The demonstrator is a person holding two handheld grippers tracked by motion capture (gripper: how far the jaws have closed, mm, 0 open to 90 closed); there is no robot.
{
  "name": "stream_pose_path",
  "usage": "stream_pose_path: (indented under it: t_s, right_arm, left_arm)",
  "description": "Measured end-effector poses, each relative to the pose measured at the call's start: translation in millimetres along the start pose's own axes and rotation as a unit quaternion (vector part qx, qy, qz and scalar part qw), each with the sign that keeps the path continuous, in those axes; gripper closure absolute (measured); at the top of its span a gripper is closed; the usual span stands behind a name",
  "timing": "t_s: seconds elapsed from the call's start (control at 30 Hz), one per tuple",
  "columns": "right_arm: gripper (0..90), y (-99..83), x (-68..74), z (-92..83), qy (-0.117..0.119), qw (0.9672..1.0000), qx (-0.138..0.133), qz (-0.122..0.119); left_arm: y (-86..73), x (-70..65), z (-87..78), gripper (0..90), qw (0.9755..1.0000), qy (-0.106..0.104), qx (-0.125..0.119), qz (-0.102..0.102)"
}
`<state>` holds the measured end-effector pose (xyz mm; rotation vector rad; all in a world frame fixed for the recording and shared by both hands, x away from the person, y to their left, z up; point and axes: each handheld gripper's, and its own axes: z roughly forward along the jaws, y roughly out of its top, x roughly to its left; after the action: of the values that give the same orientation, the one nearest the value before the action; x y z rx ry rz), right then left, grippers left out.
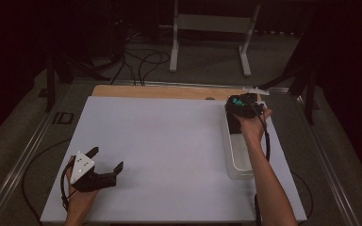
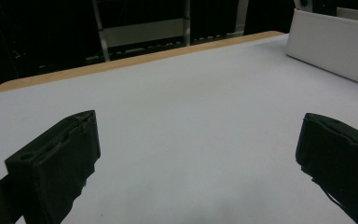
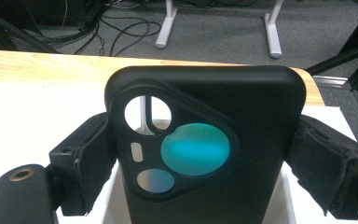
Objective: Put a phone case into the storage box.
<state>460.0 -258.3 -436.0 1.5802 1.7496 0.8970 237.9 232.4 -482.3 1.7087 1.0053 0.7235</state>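
Phone case [image 3: 205,144], black and unbranded, stands upright, clamped by right gripper [image 3: 200,158] above the white bin [image 1: 238,155]; left gripper [image 1: 106,162] gapes wide.

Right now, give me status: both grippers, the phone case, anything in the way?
Left gripper open, low over white table. Right gripper shut on black phone case, above the clear bin. Nothing in the way.

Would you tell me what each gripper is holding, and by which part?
The right gripper clamps a black phone case by its two long side edges; the left gripper holds nothing.
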Motion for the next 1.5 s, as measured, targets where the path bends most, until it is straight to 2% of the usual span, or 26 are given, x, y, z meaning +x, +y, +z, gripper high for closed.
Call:
stream_pose_path:
  t_s: [0.6,0.8,0.97,1.2,1.23,1.5]
  right_arm:
    - [10.7,3.1,-0.6,5.0,-0.003,1.0000,0.005,0.002]
    - [8.2,5.9,-2.2,0.5,0.006,0.9999,-0.009,0.004]
    - [8.2,10.0,-6.1,-10.8,0.010,0.9996,-0.025,0.001]
    - [8.3,13.5,-6.4,-24.4,0.019,0.9990,-0.036,-0.018]
    - [8.3,14.1,-5.9,-29.8,0.033,0.9985,-0.037,-0.025]
    - [8.3,11.5,-4.1,-54.9,0.069,0.9947,-0.048,-0.060]
  left_arm:
    - [0.1,0.8,-0.7,0.4,1.0000,0.000,-0.001,-0.001]
    - [0.2,0.7,-1.1,0.4,1.0000,0.001,-0.001,-0.001]
    - [0.5,0.8,-1.6,0.4,1.0000,0.002,-0.003,-0.002]
    - [0.8,0.8,-1.5,0.4,1.0000,0.002,-0.003,-0.001]
    - [1.0,1.1,-2.1,0.4,1.0000,0.003,-0.003,0.000]
    - [1.2,0.9,-2.3,0.4,1.0000,0.002,-0.004,-0.001]
